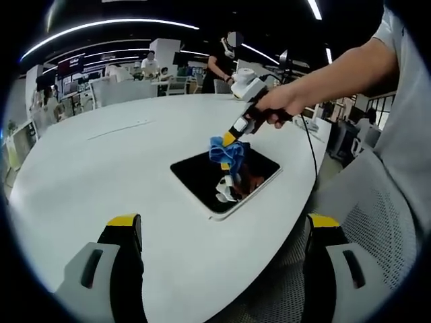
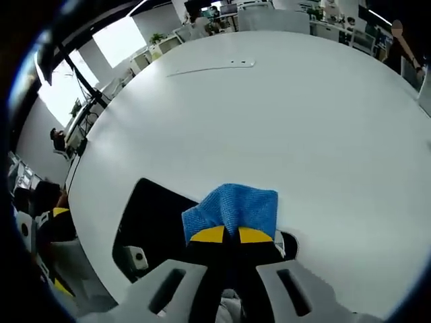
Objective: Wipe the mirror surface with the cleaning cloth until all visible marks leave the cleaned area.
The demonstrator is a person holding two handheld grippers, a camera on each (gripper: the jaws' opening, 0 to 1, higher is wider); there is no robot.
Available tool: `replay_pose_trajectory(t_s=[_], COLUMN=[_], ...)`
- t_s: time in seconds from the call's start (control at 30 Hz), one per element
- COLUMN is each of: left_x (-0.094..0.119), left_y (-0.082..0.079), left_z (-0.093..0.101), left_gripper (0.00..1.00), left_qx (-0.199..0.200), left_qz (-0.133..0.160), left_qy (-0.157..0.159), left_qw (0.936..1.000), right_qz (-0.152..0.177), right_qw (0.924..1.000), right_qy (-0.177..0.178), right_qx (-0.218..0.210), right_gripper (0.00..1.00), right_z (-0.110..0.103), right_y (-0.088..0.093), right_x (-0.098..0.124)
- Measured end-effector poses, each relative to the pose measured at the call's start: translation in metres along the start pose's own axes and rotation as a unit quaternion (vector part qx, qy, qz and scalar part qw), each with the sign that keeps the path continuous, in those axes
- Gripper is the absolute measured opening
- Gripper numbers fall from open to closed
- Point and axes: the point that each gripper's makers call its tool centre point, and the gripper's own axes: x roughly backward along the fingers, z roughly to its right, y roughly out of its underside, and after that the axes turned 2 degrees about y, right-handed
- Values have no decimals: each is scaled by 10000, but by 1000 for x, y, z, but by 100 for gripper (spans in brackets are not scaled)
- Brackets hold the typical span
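Yellow-tipped jaws of the left gripper (image 1: 219, 232) rise wide apart at the bottom of the left gripper view, holding nothing, hovering over the near edge of the white table (image 1: 101, 161). Between them and farther in, the mirror (image 1: 195, 176) lies flat near the table's right rim, a dark rounded slab reflecting the ceiling and the tool above it. Over its far right part the right gripper (image 1: 229, 140), held in a hand (image 1: 279, 104), comes down at a slant with the blue cloth (image 1: 227, 152) bunched at its tip, the cloth touching or just above the glass; I cannot tell which. In the right gripper view the same jaws sit nearly closed, pinching the cloth (image 2: 232, 210), which fans out ahead of them across the mirror (image 2: 151, 208), dark to the left of the cloth. No marks can be made out on the dark glass at this size, so whether any are left is unclear. My judgement is that wiping is under way on one part, with the near and left stretch of the mirror yet to be covered
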Motion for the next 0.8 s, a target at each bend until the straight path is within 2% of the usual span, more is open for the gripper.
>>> replay_pose_trajectory(t_s=[0.37,0.8], left_x=[1,0], left_y=[-6,-1], left_z=[1,0], left_gripper=[99,99], left_qx=[130,187], left_qz=[125,25], left_qy=[14,31], left_qw=[9998,9998], right_qz=[5,42], right_qw=[9999,9999], right_qy=[99,113], right_qx=[16,-103], right_gripper=[0,0], right_z=[10,12], right_y=[3,3], right_x=[4,3])
